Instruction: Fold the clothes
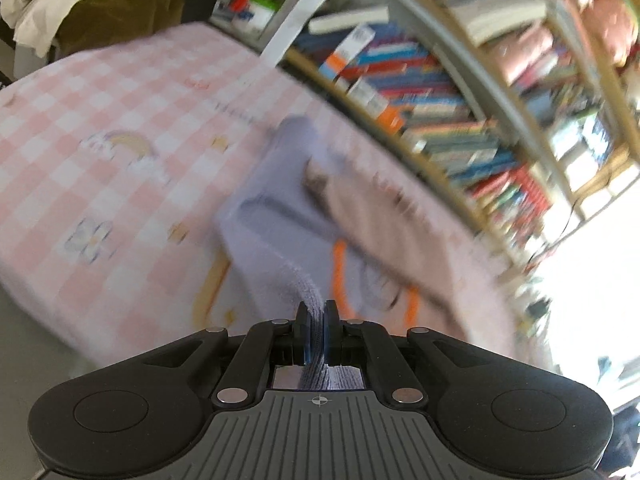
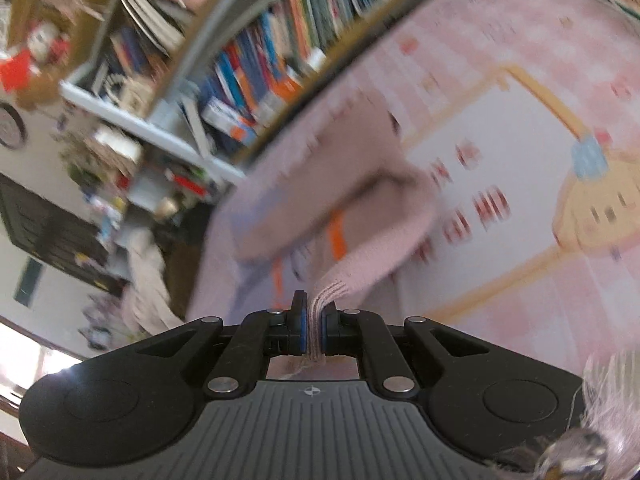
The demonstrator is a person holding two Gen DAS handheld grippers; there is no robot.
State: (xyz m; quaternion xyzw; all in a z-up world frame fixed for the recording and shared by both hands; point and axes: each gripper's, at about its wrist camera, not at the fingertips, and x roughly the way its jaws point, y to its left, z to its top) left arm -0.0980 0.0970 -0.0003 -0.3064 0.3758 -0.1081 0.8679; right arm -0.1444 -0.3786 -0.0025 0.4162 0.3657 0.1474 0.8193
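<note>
The knit garment (image 1: 276, 184) is pale lavender at the left gripper's black, blue-padded fingers (image 1: 303, 320), dusty pink with an orange band toward two o'clock. In the right view its ribbed edge (image 2: 332, 292) is pink with darker stripes. The bedcover (image 1: 100, 92) at ten o'clock is pink-and-white checked with a pastel rainbow; the bookshelf (image 1: 420, 92) at one o'clock holds red, blue and orange spines.

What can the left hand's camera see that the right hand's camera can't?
Only the left wrist view shows the left gripper pinching lilac knit cloth, plus a rainbow print on the pink checked blanket.

Only the right wrist view shows the right gripper pinching pink knit cloth, and a wall clock.

Both show the bookshelf and orange trim on the garment.
</note>
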